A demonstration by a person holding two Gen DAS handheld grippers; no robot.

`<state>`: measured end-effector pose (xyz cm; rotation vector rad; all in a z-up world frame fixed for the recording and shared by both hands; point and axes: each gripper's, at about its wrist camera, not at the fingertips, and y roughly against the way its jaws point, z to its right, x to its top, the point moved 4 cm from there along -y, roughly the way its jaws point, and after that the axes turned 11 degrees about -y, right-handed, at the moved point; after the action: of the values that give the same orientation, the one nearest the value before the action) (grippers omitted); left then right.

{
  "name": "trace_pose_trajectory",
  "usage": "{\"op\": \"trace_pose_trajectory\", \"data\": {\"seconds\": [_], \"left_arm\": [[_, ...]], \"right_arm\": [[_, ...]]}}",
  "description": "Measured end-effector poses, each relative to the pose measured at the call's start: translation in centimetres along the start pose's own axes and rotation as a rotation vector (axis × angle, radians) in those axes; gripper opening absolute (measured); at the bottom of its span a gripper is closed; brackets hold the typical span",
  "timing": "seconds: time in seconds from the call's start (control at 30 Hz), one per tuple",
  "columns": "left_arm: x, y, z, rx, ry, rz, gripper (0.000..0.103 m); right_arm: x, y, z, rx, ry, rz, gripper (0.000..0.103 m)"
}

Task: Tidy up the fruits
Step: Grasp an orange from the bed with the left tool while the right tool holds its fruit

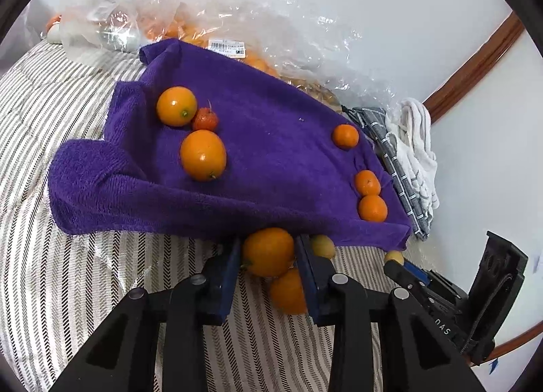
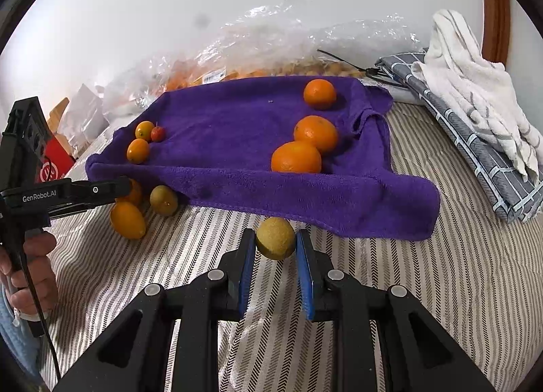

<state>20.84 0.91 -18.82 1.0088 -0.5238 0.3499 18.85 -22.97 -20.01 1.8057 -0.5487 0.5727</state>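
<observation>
Striped cloth [image 2: 424, 290], left fingers [image 1: 234, 276] gripping orange fruit [image 1: 268, 251], right fingers [image 2: 249, 266] gripping yellow-green fruit [image 2: 275, 237]

Purple towel [image 2: 237, 154]: middle bare, open to reach from above. Kumquats [image 2: 138, 149] crowd its left edge, mandarins [image 2: 315, 132] its right. Plastic bags [image 2: 271, 49] block the far side. Folded cloths [image 2: 475, 127] wall the right. Striped cover [image 2: 424, 290] near right lies free.

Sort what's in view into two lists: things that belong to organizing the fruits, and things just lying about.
Part of the job:
- purple towel
- oranges on the towel
- orange fruit in the left gripper
- yellow-green fruit in the right gripper

Lying about:
- plastic bags
- folded cloths
- striped cover
</observation>
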Motion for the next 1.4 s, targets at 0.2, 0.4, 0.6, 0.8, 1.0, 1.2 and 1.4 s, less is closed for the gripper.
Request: {"op": "trace_pose_trajectory", "data": {"seconds": [0.2, 0.4, 0.6, 0.8, 1.0, 1.2, 1.4], "left_arm": [[0.2, 0.9, 1.0, -0.013, -0.044, 0.04, 0.032], [0.6, 2.0, 1.5, -0.026, -0.068, 0.088, 0.032], [0.7, 2.7, 1.2, -0.029, -0.058, 0.112, 0.032], [0.9, 3.4, 1.1, -0.042, -0.059, 0.143, 0.032], [1.1, 4.1, 1.2, -0.031, -0.073, 0.173, 0.032], [1.3, 4.3, 1.0, -0.029, -0.067, 0.182, 0.032], [1.5, 4.8, 0.7, -0.007, -0.063, 0.201, 0.032]], "right_arm": [[-0.1, 0.0, 0.2, 0.01, -0.016, 0.0, 0.024], [-0.1, 0.1, 0.2, 0.016, -0.024, 0.004, 0.024], [-0.2, 0.1, 0.2, 0.016, -0.028, 0.005, 0.024], [-0.2, 0.0, 0.2, 0.016, -0.028, 0.006, 0.024], [-0.1, 0.2, 0.2, 0.017, -0.025, 0.015, 0.024], [0.2, 1.0, 0.2, 0.005, -0.023, 0.061, 0.024], [0.7, 1.8, 0.7, 0.018, -0.049, 0.098, 0.024]]}}
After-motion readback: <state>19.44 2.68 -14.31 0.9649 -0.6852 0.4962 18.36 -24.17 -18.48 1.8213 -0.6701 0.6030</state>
